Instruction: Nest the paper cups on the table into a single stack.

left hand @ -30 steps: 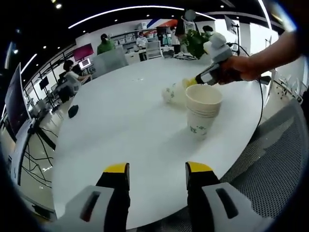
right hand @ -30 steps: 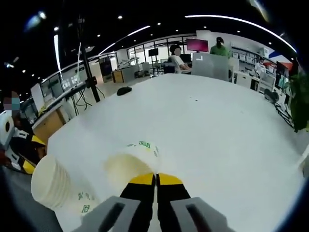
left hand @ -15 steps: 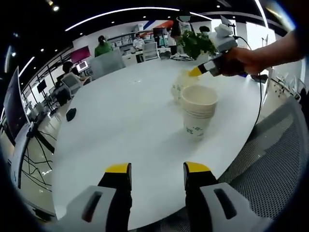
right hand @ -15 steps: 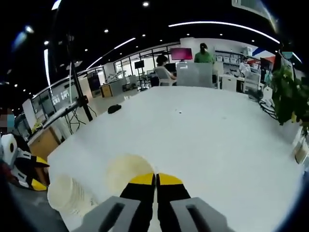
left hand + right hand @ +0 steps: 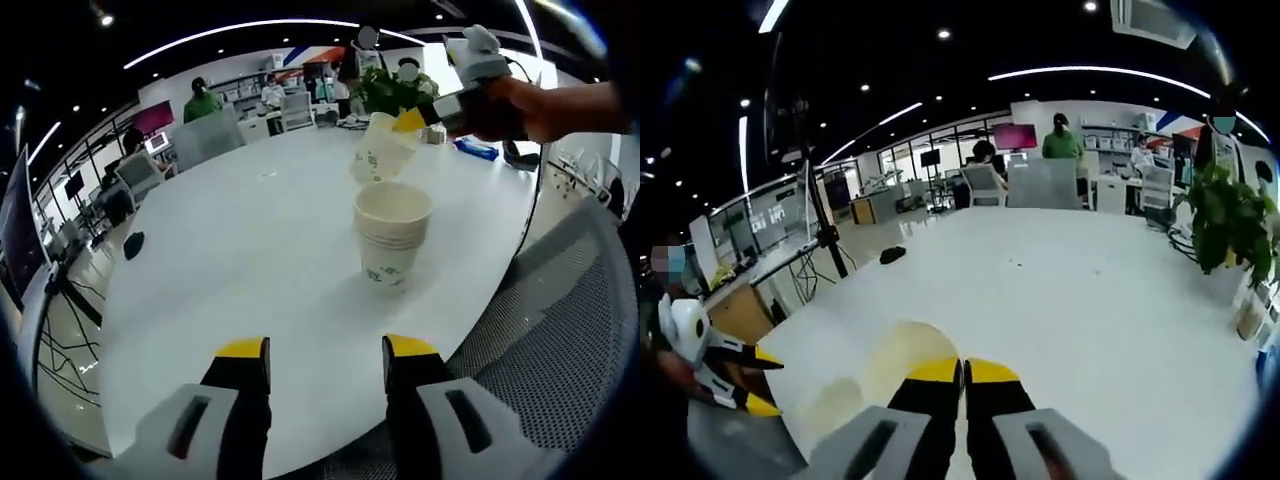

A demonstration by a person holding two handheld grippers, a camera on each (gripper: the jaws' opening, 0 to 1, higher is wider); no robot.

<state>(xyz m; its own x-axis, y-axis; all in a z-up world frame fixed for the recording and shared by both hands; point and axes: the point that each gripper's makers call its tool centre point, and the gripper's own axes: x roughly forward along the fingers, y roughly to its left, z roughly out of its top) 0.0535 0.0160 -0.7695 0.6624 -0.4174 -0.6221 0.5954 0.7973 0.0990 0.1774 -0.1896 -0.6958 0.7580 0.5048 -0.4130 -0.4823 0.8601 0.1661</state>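
The stack of paper cups (image 5: 392,237) stands upright on the white bench (image 5: 230,250), near its edge, mouth open upward. A single paper cup (image 5: 381,152) hangs in the air just above and slightly beyond the stack, tilted, apart from the stack's rim. The right tool (image 5: 415,120) carries it, jaws pinched on the cup's wall at the rim; in the right gripper view the same cup (image 5: 902,352) shows as a pale open mouth behind that tool (image 5: 962,372), whose yellow tips meet with no gap. The left tool (image 5: 326,352) sits low before the stack, jaws spread and empty, well apart from it.

Judged step: carrying the loose cup to the stack for nesting. The next move calls for levelling the cup so its base points down, centring it over the open mouth, then lowering it in before releasing. A tilted entry risks catching the rim and tipping the stack.

A potted plant (image 5: 1228,222) stands at the bench's far side.
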